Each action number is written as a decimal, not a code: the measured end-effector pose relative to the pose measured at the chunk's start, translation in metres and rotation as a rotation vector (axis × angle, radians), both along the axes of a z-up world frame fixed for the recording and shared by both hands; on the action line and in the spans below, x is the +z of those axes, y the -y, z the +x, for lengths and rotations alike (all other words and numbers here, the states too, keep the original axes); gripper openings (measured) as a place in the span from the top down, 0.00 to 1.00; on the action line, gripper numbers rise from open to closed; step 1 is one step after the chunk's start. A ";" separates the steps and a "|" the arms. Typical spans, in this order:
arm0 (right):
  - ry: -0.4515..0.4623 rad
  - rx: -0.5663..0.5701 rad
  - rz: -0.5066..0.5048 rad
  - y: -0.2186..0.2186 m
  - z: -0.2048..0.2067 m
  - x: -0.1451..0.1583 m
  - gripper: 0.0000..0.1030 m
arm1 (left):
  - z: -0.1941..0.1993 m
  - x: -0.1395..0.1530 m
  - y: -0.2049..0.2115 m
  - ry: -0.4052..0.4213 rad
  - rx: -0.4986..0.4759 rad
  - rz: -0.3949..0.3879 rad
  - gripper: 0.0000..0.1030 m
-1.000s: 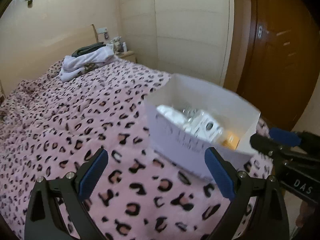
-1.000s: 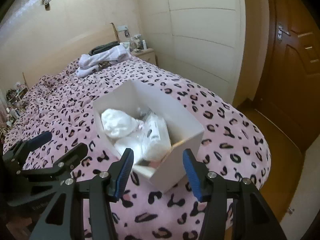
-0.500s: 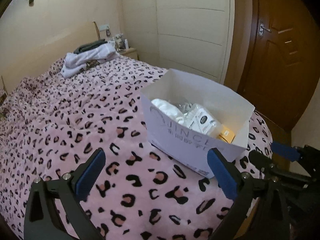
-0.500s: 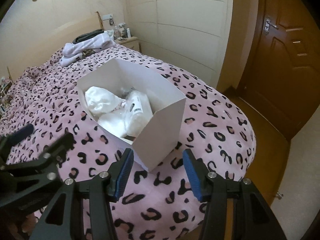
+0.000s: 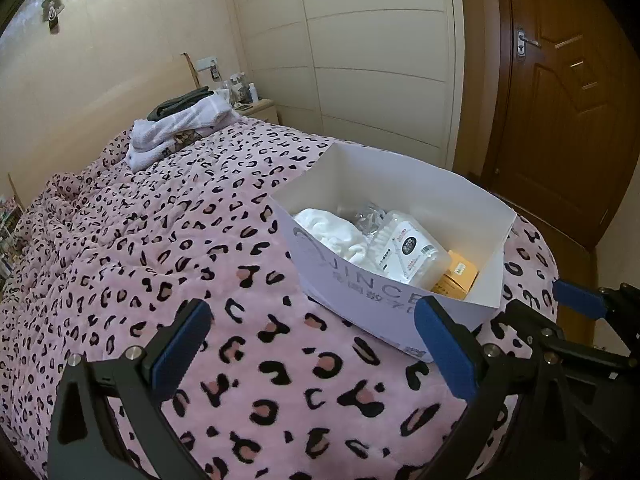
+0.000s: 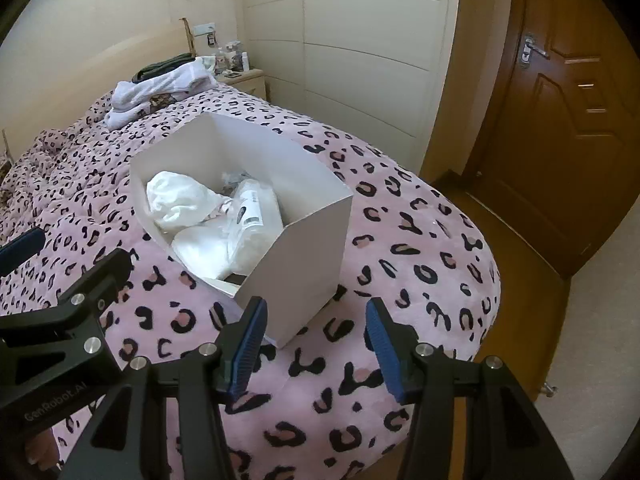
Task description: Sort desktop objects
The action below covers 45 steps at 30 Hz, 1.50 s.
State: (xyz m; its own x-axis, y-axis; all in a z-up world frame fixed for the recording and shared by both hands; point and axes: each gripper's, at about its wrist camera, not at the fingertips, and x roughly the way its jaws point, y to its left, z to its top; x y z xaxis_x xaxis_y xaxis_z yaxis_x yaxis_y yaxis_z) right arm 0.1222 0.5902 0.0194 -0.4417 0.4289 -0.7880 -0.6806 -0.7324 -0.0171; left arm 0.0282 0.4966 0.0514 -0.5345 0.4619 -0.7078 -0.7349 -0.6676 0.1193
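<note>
On the leopard-print bed (image 6: 420, 240), the white box (image 6: 304, 240) sits just beyond the right tool (image 6: 316, 340).

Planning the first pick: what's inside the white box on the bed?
The white box holds crumpled white cloth, a clear packet of cotton swabs, an orange carton and crinkled clear plastic. Anything beneath them is hidden.

This was a home bedroom. A bed (image 5: 120, 264) under a pink leopard-print blanket (image 6: 420, 248) filled most of the room, with folded clothes (image 5: 180, 128) at its far end beside a small nightstand (image 5: 260, 109) crowded with bottles. Cream wardrobe panels (image 5: 380, 60) lined the far wall, and a brown wooden door (image 6: 568, 120) stood to the right.
</note>
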 end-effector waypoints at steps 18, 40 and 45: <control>0.001 -0.017 0.002 -0.006 0.003 -0.001 0.49 | -0.002 -0.005 -0.007 0.051 -0.040 0.028 0.00; 0.002 -0.020 -0.004 -0.011 0.004 -0.004 0.49 | -0.004 -0.016 -0.008 0.094 -0.040 0.007 0.00; 0.003 -0.015 -0.003 -0.011 0.002 -0.004 0.49 | -0.005 -0.014 -0.006 0.088 -0.030 0.007 0.00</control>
State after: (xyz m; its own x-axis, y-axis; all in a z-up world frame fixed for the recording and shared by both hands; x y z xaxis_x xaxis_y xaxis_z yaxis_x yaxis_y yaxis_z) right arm 0.1243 0.6008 0.0156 -0.4329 0.4330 -0.7907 -0.6915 -0.7221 -0.0168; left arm 0.0234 0.5029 0.0370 -0.4559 0.4819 -0.7482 -0.7621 -0.6457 0.0484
